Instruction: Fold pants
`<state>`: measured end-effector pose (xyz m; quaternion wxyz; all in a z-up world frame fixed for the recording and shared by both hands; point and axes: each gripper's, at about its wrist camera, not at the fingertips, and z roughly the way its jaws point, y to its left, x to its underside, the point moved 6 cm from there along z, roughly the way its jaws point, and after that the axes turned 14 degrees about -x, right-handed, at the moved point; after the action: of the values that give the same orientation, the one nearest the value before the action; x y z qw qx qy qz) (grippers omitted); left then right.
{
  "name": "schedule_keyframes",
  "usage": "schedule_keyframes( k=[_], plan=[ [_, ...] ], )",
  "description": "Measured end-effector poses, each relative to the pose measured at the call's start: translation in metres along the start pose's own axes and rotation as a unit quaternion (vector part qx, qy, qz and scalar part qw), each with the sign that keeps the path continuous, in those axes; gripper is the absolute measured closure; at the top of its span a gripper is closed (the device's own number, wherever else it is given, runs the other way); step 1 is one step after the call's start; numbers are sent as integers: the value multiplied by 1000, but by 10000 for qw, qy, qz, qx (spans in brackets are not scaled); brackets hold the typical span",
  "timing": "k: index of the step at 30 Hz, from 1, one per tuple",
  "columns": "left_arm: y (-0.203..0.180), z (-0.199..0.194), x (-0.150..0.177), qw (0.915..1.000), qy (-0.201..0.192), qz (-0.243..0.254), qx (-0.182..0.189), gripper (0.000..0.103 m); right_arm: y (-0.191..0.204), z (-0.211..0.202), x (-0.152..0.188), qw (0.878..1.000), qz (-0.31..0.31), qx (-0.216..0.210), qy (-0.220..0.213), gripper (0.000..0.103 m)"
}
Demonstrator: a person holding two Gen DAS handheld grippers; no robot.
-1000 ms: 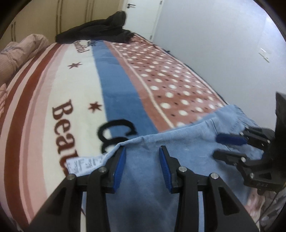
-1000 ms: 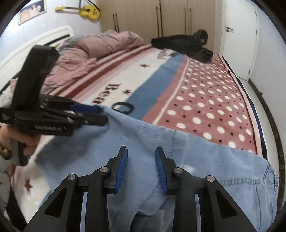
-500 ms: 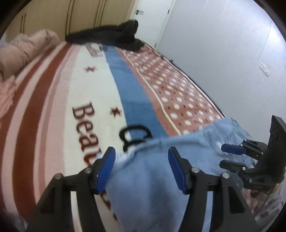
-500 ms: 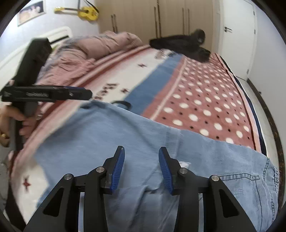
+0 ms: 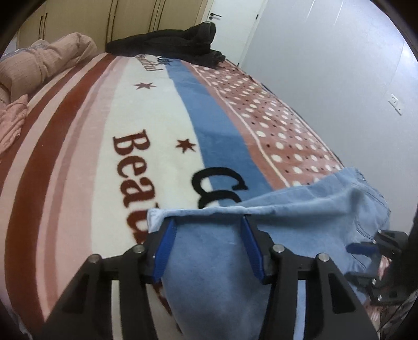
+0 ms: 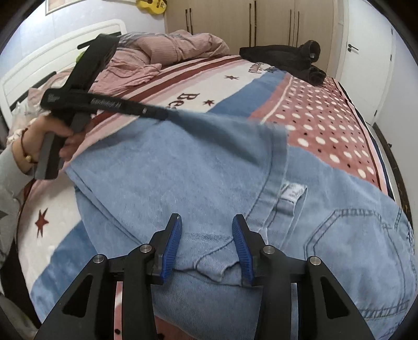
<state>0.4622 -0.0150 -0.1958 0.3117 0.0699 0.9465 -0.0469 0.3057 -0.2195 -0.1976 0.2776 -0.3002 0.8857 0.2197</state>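
Observation:
Light blue denim pants [image 6: 198,167] lie on the bed's patterned blanket, with a back pocket [image 6: 365,235] at the right and a white label [image 6: 294,192] near the waistband. In the left wrist view the pants [image 5: 274,209] drape over the tips of my left gripper [image 5: 206,222], whose jaws stand wide apart; the fabric hides whether the tips catch it. The left gripper [image 6: 156,112] also shows in the right wrist view, lifting a fold of denim. My right gripper [image 6: 206,222] is open just above the crotch seam, and appears at the right edge of the left wrist view [image 5: 365,251].
The patterned blanket [image 5: 104,130] covers the bed. A black garment [image 6: 284,58] lies at the far end. A pink duvet [image 6: 169,49] is bunched by the white headboard [image 6: 52,49]. Wardrobes [image 6: 261,23] and a door [image 6: 365,52] stand behind. The bed's right edge drops to the floor.
The left gripper has moved across with a fold of denim raised on it, so the leg now lies over the rest of the pants. The right gripper has come closer to the crotch seam.

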Motion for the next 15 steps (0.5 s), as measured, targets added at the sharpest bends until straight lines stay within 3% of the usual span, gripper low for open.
schedule_keyframes(
  k=[1, 3, 5, 7, 9, 12, 15],
  plan=[
    [1, 4, -1, 9998, -42, 54, -179, 69, 0, 0, 1, 10000, 3, -4, -8, 67],
    [3, 6, -3, 9997, -30, -73, -221, 70, -1, -1, 2, 10000, 57, -47, -40, 67],
    [2, -2, -1, 9999, -25, -133, -100, 64, -1, -1, 2, 9999, 78, -59, -53, 67],
    [-5, -17, 4, 10000, -43, 18, 31, 47, 1, -4, 1, 9999, 70, -41, -98, 67],
    [-13, -38, 11, 9995, -228, 208, 84, 38, 4, -11, -2, 9997, 13, -32, -229, 63],
    [-25, -65, 30, 9977, -262, 419, 465, 38, 12, -23, -8, 9987, -64, -93, -494, 55],
    [-35, -76, 57, 9958, -112, 555, 714, 40, 17, -23, -8, 9991, -128, -25, -412, 54]
  ],
)
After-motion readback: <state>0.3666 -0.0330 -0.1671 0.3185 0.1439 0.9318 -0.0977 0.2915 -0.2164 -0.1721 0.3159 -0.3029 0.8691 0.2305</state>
